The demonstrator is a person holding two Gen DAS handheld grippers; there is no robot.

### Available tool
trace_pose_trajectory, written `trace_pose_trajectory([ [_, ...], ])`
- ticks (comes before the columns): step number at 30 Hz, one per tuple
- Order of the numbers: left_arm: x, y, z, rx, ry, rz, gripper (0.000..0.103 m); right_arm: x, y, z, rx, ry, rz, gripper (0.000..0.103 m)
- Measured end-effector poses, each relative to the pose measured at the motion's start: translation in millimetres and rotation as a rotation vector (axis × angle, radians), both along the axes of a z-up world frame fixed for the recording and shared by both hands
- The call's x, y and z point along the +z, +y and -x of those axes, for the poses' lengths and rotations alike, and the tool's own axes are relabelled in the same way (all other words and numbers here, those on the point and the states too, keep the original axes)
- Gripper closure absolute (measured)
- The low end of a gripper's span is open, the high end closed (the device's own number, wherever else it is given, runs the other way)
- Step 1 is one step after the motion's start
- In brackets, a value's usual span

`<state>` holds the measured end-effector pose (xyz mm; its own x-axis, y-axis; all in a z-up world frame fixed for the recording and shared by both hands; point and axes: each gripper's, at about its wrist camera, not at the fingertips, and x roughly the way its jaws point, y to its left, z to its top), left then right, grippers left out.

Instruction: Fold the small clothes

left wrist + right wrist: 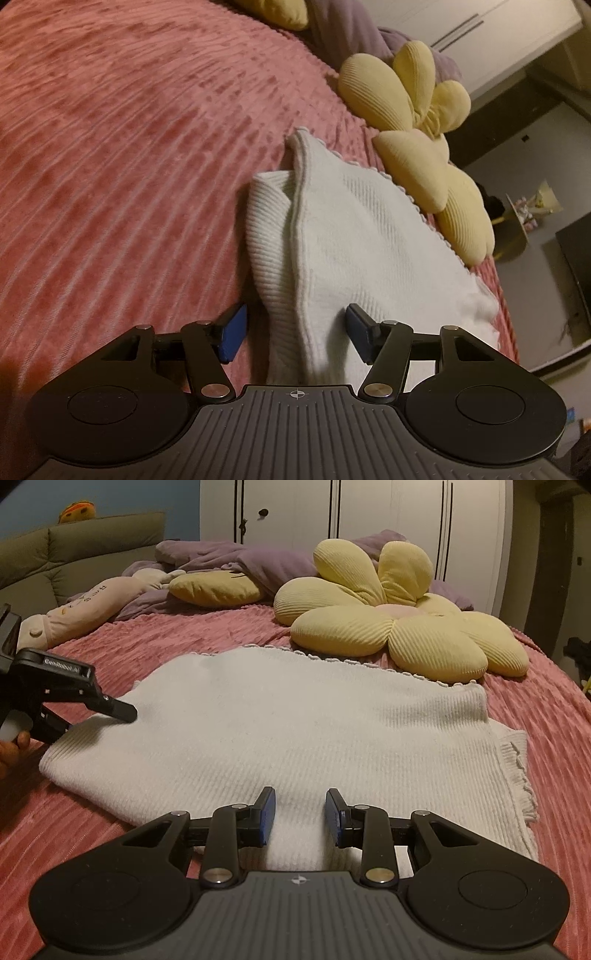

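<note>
A white ribbed knit garment point(288, 723) lies folded on the pink bedspread point(155, 638). In the left wrist view the garment point(354, 243) runs away from me, one folded edge between my open fingers. My left gripper point(295, 332) is open, its jaws on either side of that edge; it also shows in the right wrist view point(110, 716) at the garment's left end. My right gripper point(300, 819) is open over the garment's near edge, not holding it.
A yellow flower-shaped cushion point(391, 620) lies just behind the garment, also in the left wrist view point(424, 122). Purple bedding point(229, 561), a plush toy point(85, 609) and white wardrobe doors point(369, 513) are farther back. The bed's right edge point(506, 295) drops off.
</note>
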<state>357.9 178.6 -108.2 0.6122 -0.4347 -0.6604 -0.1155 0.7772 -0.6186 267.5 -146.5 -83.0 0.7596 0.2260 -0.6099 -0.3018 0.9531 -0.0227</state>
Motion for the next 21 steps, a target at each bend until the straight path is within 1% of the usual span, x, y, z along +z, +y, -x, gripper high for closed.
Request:
trace_pose_trajectory([
  [1,0,-1,-1,-0.004,-0.001,0.005,0.049,0,2,0,0.006,-0.001,0.005,0.073],
  [2,-1,-2,-3,-0.01,0.002,0.017,0.051,-1,4,0,0.011,0.0,0.011,0.073],
  [4,-1,-4,-5,-0.009,0.005,0.011,0.053,-4,7,1,0.016,-0.001,0.032,0.073],
  [9,1,-8,-7,-0.015,0.005,-0.017,0.054,-11,7,2,0.017,0.011,0.034,0.073],
  [13,1,-9,-7,-0.021,0.003,-0.032,0.05,-14,12,5,0.023,-0.008,0.07,0.073],
  [15,1,-10,-8,-0.025,0.002,-0.04,0.051,-13,14,6,0.022,-0.01,0.082,0.073],
  [17,2,-11,-9,-0.034,-0.003,-0.048,0.057,-9,13,6,0.009,-0.012,0.064,0.073],
  [19,4,-12,-9,-0.041,-0.009,-0.056,0.07,-8,10,7,-0.005,-0.018,0.043,0.073],
  [21,10,-12,-8,-0.034,-0.009,-0.056,0.076,-16,12,5,0.007,0.001,0.066,0.072],
])
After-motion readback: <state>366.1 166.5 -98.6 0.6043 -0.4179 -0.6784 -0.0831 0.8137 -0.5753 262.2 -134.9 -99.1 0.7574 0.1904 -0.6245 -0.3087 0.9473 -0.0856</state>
